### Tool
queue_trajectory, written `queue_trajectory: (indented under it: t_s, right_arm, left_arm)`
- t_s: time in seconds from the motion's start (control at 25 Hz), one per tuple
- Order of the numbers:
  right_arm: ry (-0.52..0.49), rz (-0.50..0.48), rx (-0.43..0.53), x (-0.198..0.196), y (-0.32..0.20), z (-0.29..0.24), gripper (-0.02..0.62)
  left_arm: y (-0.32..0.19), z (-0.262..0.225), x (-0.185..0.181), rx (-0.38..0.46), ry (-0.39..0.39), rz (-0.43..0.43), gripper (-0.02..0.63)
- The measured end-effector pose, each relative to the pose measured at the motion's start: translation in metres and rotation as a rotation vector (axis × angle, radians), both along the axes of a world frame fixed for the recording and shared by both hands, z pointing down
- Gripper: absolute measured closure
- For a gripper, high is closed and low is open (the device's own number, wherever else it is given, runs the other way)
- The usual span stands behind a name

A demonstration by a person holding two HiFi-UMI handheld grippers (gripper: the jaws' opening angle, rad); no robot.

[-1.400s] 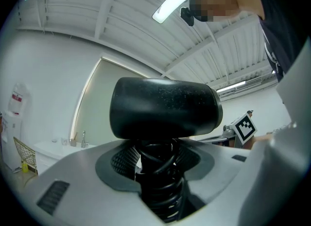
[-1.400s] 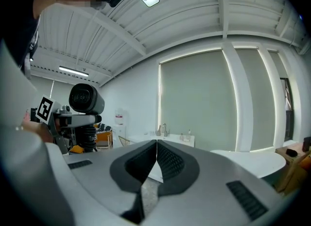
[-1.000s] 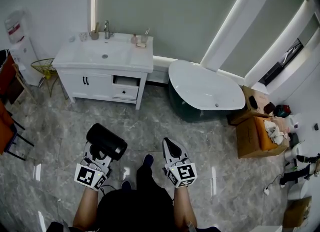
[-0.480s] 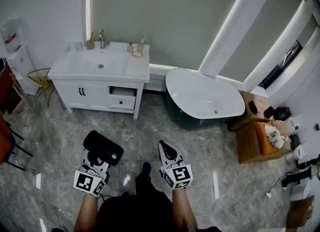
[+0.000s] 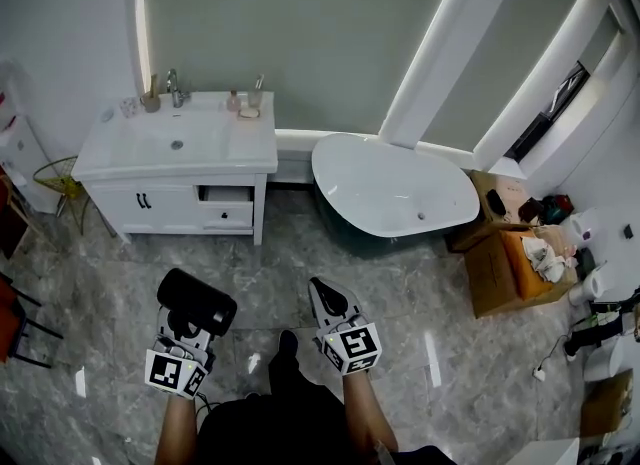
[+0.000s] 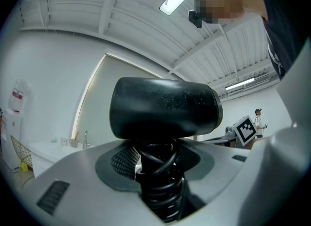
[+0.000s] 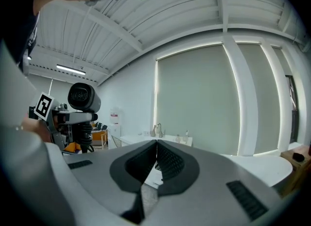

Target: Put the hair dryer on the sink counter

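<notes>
My left gripper [image 5: 186, 325] is shut on the black hair dryer [image 5: 197, 301], pinching its handle with the coiled cord wound round it [image 6: 158, 183]. The dryer's barrel [image 6: 164, 109] stands above the jaws, lying crosswise. The white sink counter [image 5: 178, 143] with its basin and faucet [image 5: 173, 84] stands against the far wall, well ahead of me and to the left. My right gripper [image 5: 325, 299] is shut with nothing in it, its pads meeting [image 7: 156, 159]. The right gripper view also catches the hair dryer [image 7: 83, 97] at the left and the sink counter [image 7: 146, 140] ahead.
A white bathtub [image 5: 392, 186] sits right of the counter. Cardboard boxes [image 5: 510, 268] stand at the right wall. A wire stand [image 5: 60, 183] and a chair [image 5: 15, 313] are at the left. Small bottles and a cup [image 5: 240, 103] line the counter's back edge. Grey marble floor [image 5: 300, 263] lies between.
Both grippers have moved forward with me across the floor. The sink counter and tub have shifted left in the head view. The left grip on the hair dryer is unchanged.
</notes>
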State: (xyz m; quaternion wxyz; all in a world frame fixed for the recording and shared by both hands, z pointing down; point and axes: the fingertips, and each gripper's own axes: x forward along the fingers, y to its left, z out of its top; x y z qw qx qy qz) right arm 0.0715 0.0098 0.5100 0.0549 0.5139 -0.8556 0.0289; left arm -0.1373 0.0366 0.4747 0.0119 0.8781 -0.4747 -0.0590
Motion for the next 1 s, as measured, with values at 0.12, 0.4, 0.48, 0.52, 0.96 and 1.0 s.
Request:
queue_trajectory:
  t_s: [0.12, 0.4, 0.48, 0.52, 0.96, 1.0]
  right_arm:
    - [0.000, 0.012, 0.011, 0.006, -0.008, -0.003, 0.567]
    - [0.022, 0.027, 0.011, 0.015, -0.027, 0.002, 0.568]
    - [0.037, 0.030, 0.012, 0.019, -0.034, 0.003, 0.566]
    - [0.046, 0.030, 0.013, 0.020, -0.039, 0.003, 0.568]
    - [0.049, 0.031, 0.020, 0.047, -0.119, -0.006, 0.568]
    - [0.050, 0.032, 0.022, 0.052, -0.127, -0.007, 0.568]
  left_arm:
    - [-0.007, -0.001, 0.008, 0.009, -0.011, 0.019, 0.382]
    - [-0.034, 0.005, 0.014, 0.001, 0.001, 0.021, 0.382]
    - [-0.042, 0.006, 0.016, -0.006, 0.002, 0.022, 0.382]
    - [-0.047, 0.007, 0.017, -0.008, 0.001, 0.020, 0.382]
    - [-0.121, 0.009, 0.029, -0.034, -0.007, -0.014, 0.382]
    - [-0.128, 0.008, 0.031, -0.035, -0.008, -0.017, 0.382]
